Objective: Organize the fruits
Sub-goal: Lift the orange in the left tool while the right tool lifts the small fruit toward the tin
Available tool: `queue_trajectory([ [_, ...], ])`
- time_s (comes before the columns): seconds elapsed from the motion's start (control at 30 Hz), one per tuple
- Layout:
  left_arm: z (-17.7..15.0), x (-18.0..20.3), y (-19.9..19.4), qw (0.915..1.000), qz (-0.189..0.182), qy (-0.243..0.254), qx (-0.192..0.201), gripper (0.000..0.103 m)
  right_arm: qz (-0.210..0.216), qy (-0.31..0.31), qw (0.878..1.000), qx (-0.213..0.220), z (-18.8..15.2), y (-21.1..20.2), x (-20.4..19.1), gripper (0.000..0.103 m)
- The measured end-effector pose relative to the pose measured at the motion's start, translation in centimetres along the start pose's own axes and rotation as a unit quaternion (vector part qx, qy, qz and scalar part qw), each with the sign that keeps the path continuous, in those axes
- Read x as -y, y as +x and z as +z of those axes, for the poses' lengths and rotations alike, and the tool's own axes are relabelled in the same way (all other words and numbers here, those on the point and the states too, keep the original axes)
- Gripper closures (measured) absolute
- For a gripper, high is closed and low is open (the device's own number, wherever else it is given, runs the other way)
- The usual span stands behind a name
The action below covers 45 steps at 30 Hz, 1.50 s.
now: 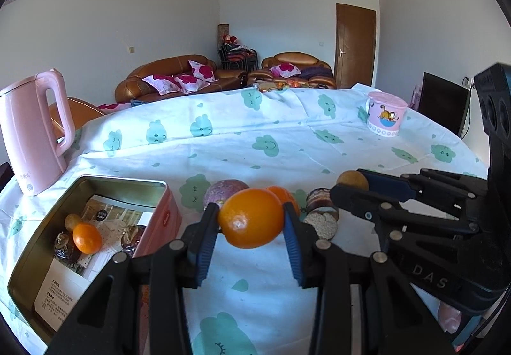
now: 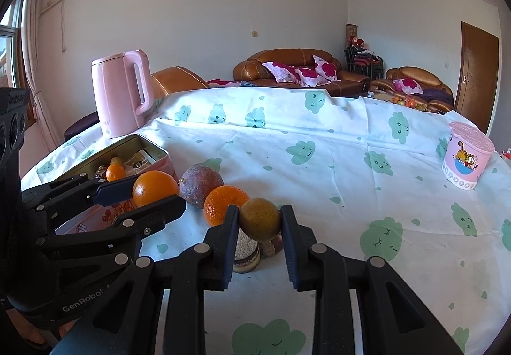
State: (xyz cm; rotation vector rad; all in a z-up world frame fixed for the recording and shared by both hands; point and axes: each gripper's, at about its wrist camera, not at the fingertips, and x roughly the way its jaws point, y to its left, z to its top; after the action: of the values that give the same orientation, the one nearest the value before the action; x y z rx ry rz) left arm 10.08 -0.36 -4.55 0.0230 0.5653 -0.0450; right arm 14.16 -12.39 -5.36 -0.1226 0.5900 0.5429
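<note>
Left hand-held gripper (image 1: 251, 220) is clamped on an orange (image 1: 251, 217), its blue-lined pads pressed against the fruit's two sides and holding it clear above the table (image 1: 287, 144), which is covered by a white cloth printed with green clouds. Right hand-held gripper (image 2: 260, 220) is pinched just as firmly on a smaller yellow-brown fruit (image 2: 260, 219), likewise lifted off the cloth; in the left wrist view this gripper reaches in from the right with the same fruit at its tips. Between and behind the two held fruits, on the cloth, sit a dull purple passion fruit (image 2: 200, 185) and a second orange (image 2: 223, 204), close together, with a couple of round brown snack cakes (image 1: 322, 211) just beside them. To the left stands an open pink tin (image 1: 95, 227), lined with a printed leaflet, which already holds a small orange (image 1: 87, 238), a small yellow-brown fruit and some dark wrapped pieces. A pink electric kettle (image 1: 35, 131) stands behind the tin near the table's edge, and a pink lidded cartoon cup (image 1: 385, 117) sits well apart at the far right.
</note>
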Motion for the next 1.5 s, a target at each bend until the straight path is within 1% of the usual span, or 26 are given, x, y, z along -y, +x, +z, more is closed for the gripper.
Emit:
queue_trajectory([
  [0.83, 0.0, -0.5, -1.1, 0.9994, 0.007, -0.013, 0.033, 0.062, -0.003, -0.01, 0.998, 0.059, -0.2, -2.2, -0.3, 0.075],
  [1.37, -0.1, -0.7, -2.0, 0.9982, 0.012, -0.017, 0.057, 0.062, -0.004, -0.013, 0.996, 0.089, -0.5, -3.3, -0.3, 0.075],
  [1.5, -0.1, -0.7, -2.1, 0.998, 0.013, -0.017, 0.06, 0.062, -0.004, -0.013, 0.996, 0.09, -0.6, -3.4, -0.4, 0.075],
])
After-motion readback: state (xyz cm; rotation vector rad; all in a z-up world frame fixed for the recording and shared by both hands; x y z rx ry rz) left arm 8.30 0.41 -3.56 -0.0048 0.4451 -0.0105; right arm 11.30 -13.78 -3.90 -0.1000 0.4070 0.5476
